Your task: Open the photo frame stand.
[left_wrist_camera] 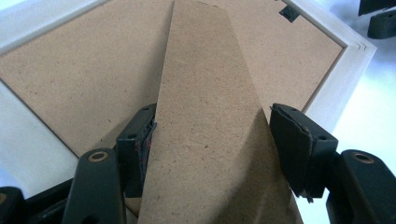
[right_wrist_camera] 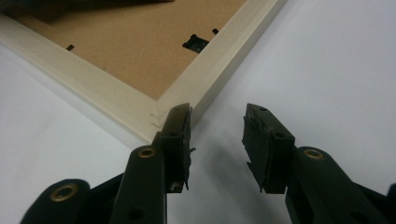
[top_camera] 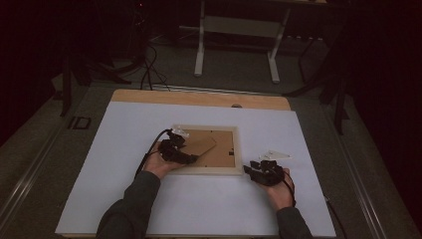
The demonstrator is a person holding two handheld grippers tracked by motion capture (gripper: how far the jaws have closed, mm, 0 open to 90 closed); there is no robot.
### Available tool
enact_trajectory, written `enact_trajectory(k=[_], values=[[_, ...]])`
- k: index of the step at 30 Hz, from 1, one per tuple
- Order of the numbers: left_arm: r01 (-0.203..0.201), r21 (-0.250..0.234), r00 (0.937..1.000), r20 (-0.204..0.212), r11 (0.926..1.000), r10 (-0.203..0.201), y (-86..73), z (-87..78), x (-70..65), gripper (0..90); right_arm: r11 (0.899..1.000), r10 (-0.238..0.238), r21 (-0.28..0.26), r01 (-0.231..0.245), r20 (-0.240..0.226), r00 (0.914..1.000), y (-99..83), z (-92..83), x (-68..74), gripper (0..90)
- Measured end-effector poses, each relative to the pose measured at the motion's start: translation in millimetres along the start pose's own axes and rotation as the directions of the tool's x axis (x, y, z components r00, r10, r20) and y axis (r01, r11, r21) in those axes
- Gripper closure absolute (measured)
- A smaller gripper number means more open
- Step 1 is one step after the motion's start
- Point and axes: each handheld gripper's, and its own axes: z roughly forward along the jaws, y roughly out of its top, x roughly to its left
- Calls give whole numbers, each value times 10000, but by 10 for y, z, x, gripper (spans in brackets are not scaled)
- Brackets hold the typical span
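A pale wooden picture frame (top_camera: pixel 206 170) lies face down on the white table, its brown backing board (top_camera: pixel 224 144) up. From the backing a brown cardboard stand (left_wrist_camera: pixel 205 93) lifts toward my left gripper (left_wrist_camera: pixel 212 135), whose two pads press on the stand's side edges. In the high view my left gripper (top_camera: pixel 194 158) sits over the frame's near left part. My right gripper (right_wrist_camera: pixel 217 126) stands open just outside the frame's near right corner (right_wrist_camera: pixel 159 105), nothing between its jaws; its left jaw tip is close to that corner. A small black clip (right_wrist_camera: pixel 195 43) sits on the backing by the rim.
The white sheet (top_camera: pixel 199 209) covers the table, with a strip of wood (top_camera: pixel 199 98) at its far edge. Beyond the table stand a white desk's legs (top_camera: pixel 236 30), and cables lie on the floor. The room around is dark.
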Motion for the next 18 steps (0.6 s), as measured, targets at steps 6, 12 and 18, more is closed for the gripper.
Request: enact_trajectory(k=[6, 12, 18], values=[[-268, -37, 9994, -198, 9996, 268, 5, -6, -29, 383, 10000, -21, 55, 21, -21, 10000, 57, 26, -6, 605], [-547, -63, 9976, -428, 9985, 544, 5, -19, -65, 383, 9998, -67, 167, 66, 36, 10000, 132, 79, -28, 602], [-970, -248, 9928, -728, 9950, 950, 18, -62, -133, 383, 9999, 86, -67, -86, 11, 10000, 246, 62, -72, 601]])
